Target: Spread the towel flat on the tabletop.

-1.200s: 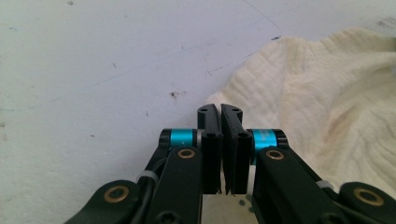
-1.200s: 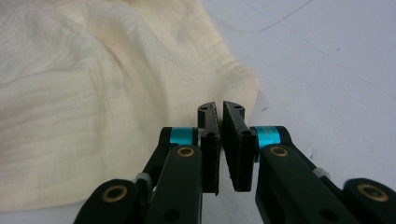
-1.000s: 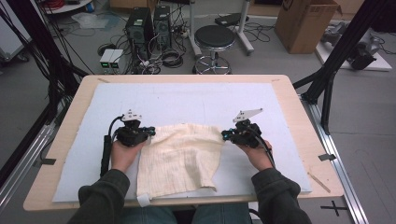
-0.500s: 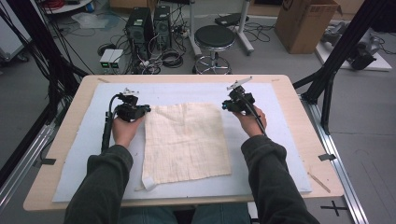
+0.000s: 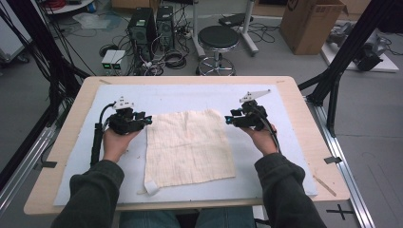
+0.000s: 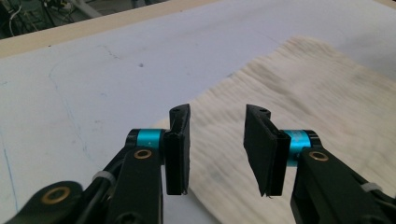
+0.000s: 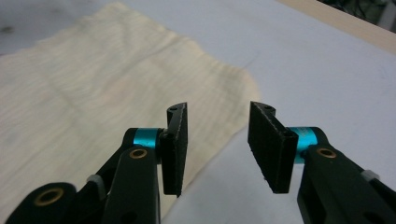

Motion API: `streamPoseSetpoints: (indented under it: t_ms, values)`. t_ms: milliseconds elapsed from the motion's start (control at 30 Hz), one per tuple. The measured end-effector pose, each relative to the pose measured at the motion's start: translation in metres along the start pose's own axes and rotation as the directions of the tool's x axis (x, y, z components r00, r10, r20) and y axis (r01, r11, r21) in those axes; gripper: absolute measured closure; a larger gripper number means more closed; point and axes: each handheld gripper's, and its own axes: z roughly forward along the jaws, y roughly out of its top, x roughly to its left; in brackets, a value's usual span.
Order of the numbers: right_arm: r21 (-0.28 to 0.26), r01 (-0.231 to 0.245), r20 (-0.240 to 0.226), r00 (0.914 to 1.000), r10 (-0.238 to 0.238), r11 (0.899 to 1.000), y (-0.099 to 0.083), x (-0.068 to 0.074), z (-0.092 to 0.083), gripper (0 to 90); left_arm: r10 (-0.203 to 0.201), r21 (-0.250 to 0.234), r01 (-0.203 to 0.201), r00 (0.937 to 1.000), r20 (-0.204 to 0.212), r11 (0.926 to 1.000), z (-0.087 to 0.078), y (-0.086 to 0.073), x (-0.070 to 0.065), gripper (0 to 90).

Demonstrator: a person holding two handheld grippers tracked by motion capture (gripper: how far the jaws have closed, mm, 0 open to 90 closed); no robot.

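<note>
Cream cloth flat; 2 hand-held grippers just opened.

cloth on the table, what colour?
Cream cloth, faintly ribbed; clearest in the left gripper view.

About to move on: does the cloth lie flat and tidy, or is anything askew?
Mostly flat, but the cream cloth has its near-left corner folded over, and it sits slightly skewed on the white mat.

Even, soft overhead light; faint shadows; no glare; high view slightly soft; tool close-ups blurred near lens.
</note>
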Motion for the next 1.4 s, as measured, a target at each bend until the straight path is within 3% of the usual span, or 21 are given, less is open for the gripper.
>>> streamPoseSetpoints:
  t_ms: [167, 300, 533, 667, 733, 833, 933, 1067, 1233, 1400]
  values:
    - [-0.043, 0.048, -0.082, 0.9953, -0.052, 0.998, -0.02, 0.027, -0.02, 53.6, 0.042, -0.019, -0.041, 0.9981, 0.045, 0.999, -0.023, -0.018, -0.019, 56.4]
    - [-0.045, 0.063, -0.114, 0.9912, -0.067, 0.997, -0.034, 0.041, -0.026, 51.9, 0.058, -0.016, -0.057, 0.9959, 0.069, 0.9982, -0.033, -0.033, -0.027, 54.7]
    - [-0.028, 0.097, -0.151, 0.9834, -0.1, 0.995, -0.058, 0.055, -0.025, 52.1, 0.099, -0.012, -0.098, 0.9854, 0.139, 0.9951, -0.049, -0.051, -0.047, 51.2]
    - [-0.003, 0.117, -0.169, 0.9787, -0.116, 0.993, -0.069, 0.059, -0.021, 53.3, 0.109, 0.005, -0.112, 0.9799, 0.167, 0.9937, -0.05, -0.064, -0.056, 50.8]
    - [-0.005, 0.123, -0.176, 0.9768, -0.122, 0.992, -0.073, 0.061, -0.021, 54.6, 0.125, 0.014, -0.129, 0.9793, 0.159, 0.9916, -0.051, -0.069, -0.059, 49.0]
    - [0.012, 0.133, -0.179, 0.9754, -0.129, 0.991, -0.079, 0.063, -0.019, 56.3, 0.119, 0.019, -0.125, 0.9762, 0.181, 0.992, -0.052, -0.072, -0.062, 48.6]
    - [0.039, 0.143, -0.191, 0.9724, -0.133, 0.989, -0.083, 0.066, -0.015, 56.4, 0.127, 0.039, -0.138, 0.9691, 0.211, 0.9897, -0.051, -0.076, -0.066, 49.1]
    - [0.064, 0.143, -0.196, 0.9722, -0.128, 0.988, -0.085, 0.068, -0.012, 52.7, 0.152, 0.107, -0.185, 0.9535, 0.26, 0.9768, -0.044, -0.08, -0.068, 49.6]
    - [0.089, 0.146, -0.189, 0.9736, -0.128, 0.985, -0.086, 0.068, -0.009, 55.9, 0.167, 0.166, -0.214, 0.9515, 0.259, 0.9625, -0.038, -0.084, -0.068, 49.0]
    - [0.13, 0.146, -0.194, 0.9737, -0.119, 0.981, -0.089, 0.068, -0.004, 61.0, 0.184, 0.161, -0.224, 0.9551, 0.233, 0.9612, -0.039, -0.085, -0.066, 59.0]
